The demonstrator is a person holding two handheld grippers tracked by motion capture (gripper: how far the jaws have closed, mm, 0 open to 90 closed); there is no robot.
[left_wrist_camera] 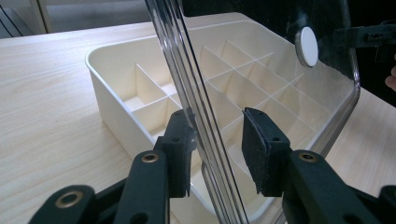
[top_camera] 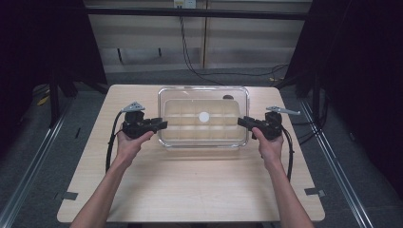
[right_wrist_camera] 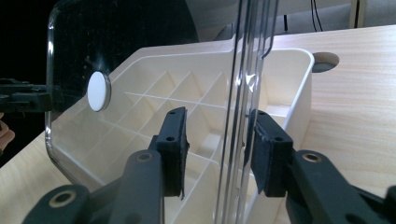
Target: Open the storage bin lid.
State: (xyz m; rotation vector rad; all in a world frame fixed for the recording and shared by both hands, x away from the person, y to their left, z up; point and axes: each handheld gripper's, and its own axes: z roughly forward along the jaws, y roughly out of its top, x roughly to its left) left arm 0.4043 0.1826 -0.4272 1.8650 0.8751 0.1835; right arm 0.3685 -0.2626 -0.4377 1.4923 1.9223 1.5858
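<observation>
Now: lid lift | left gripper (left_wrist_camera: pixel 217 154) and right gripper (right_wrist_camera: pixel 218 154) straddle clear lid (top_camera: pixel 203 97) edges, pads not pressing | next: clamp, raise level off divided box (left_wrist_camera: pixel 116 107)

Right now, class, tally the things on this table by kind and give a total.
Cream divided tray: 1
Clear lid with white knob: 1
Black claws, left claw and right claw: 2
Total: 4
</observation>
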